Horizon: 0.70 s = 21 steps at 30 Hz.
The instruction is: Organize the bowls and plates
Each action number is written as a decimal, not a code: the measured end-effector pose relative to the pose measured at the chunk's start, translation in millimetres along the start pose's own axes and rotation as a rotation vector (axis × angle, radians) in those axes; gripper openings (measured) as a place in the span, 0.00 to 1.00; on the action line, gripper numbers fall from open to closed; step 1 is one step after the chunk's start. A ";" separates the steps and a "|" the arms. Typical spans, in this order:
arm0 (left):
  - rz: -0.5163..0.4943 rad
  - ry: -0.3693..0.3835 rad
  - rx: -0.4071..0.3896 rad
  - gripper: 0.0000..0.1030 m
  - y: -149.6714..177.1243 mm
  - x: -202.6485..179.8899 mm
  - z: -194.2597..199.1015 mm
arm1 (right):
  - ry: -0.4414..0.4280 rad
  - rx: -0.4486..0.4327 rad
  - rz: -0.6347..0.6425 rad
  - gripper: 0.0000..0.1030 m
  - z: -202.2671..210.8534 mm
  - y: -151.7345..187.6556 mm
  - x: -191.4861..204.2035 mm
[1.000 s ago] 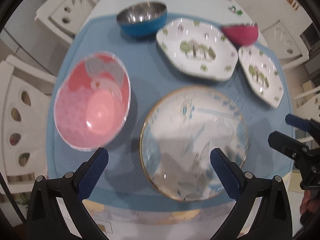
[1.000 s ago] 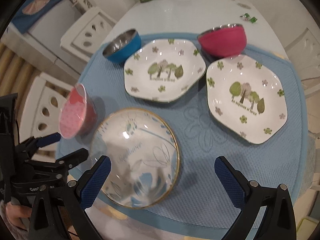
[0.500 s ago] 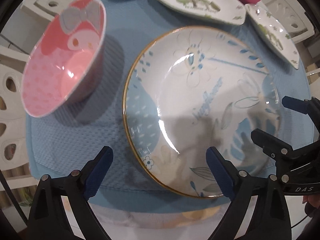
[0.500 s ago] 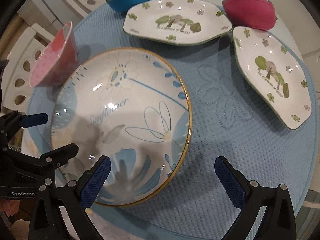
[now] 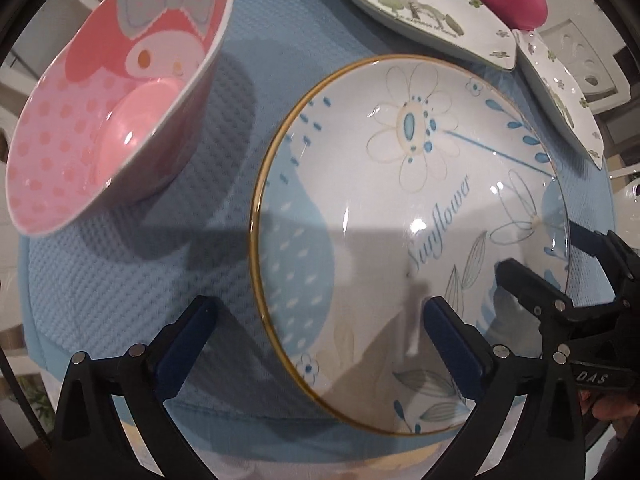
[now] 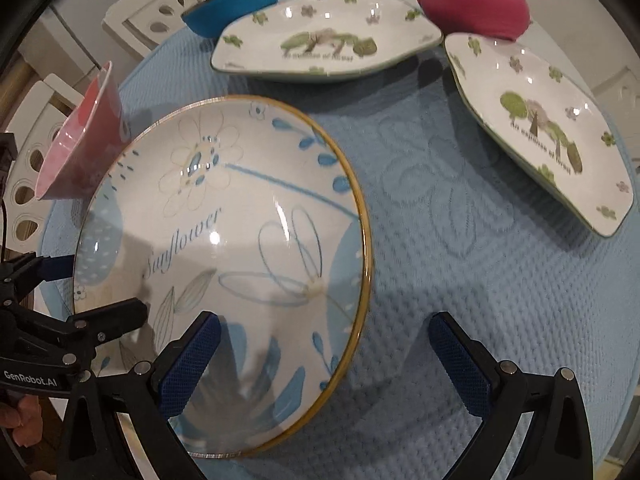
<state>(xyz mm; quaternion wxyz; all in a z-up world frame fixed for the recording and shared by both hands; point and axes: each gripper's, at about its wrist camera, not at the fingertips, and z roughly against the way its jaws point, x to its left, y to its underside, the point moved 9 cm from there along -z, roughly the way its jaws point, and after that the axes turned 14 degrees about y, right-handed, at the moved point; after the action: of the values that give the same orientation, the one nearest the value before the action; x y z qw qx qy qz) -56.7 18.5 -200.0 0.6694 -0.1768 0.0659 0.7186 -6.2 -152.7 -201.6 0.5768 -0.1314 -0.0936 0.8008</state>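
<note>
Both pairs of tongs hang low over the near edge of the tabletop, each spread wide and pinching nothing. The left tongs (image 5: 316, 334) straddle the near-left rim of the round Sunflower plate (image 5: 400, 200), one finger over the blue mat (image 5: 120, 280) and one over the plate's face; the right tongs (image 6: 324, 346) straddle its opposite rim. To me that looks like a two-sided approach, one grip on each edge of a wide, shallow dish, though neither has closed on it yet.

The plate lies flat on the mat at the near side, with the pink cartoon bowl (image 5: 112, 112) just beside it on the left, upright and empty. Farther back lie two angular white plates with tree prints, one in the middle (image 6: 328, 40) and one to the right (image 6: 544, 132), their corners close together. A blue bowl (image 6: 236, 4) stands behind the middle one and a magenta bowl (image 6: 472, 0) behind the gap between the two. Every dish I can see into holds nothing; the two far bowls show only their outsides. Nothing is stacked so far, so the sorting appears barely begun.
</note>
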 end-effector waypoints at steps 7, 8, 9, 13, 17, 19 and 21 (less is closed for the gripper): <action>0.011 0.002 -0.064 0.75 -26.9 -0.2 7.8 | -0.028 -0.016 0.059 0.77 1.0 -27.0 1.0; -0.003 0.008 -0.096 0.53 -39.3 -4.6 12.2 | -0.044 -0.023 0.054 0.58 4.1 -30.8 -0.2; -0.012 -0.008 -0.108 0.52 -42.1 -5.0 15.6 | -0.071 -0.018 0.045 0.43 5.7 -33.0 -0.1; 0.016 0.011 -0.103 0.48 -46.0 0.9 18.1 | -0.101 0.013 0.038 0.41 5.1 -38.1 -4.5; -0.033 0.009 -0.070 0.48 -43.2 -0.5 23.6 | -0.124 0.051 0.047 0.41 10.8 -26.1 -7.2; -0.042 0.008 -0.049 0.48 -30.1 -8.8 23.6 | -0.146 0.075 0.019 0.41 12.7 -16.8 -10.7; -0.054 0.011 -0.023 0.48 -20.6 -11.1 25.0 | -0.150 0.085 0.009 0.41 12.7 2.6 -5.2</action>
<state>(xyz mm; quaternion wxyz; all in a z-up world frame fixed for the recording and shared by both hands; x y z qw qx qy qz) -40.1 18.4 -170.1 0.6862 -0.1904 0.0564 0.6998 -10.9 -158.4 -189.8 0.5695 -0.0467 -0.1020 0.8143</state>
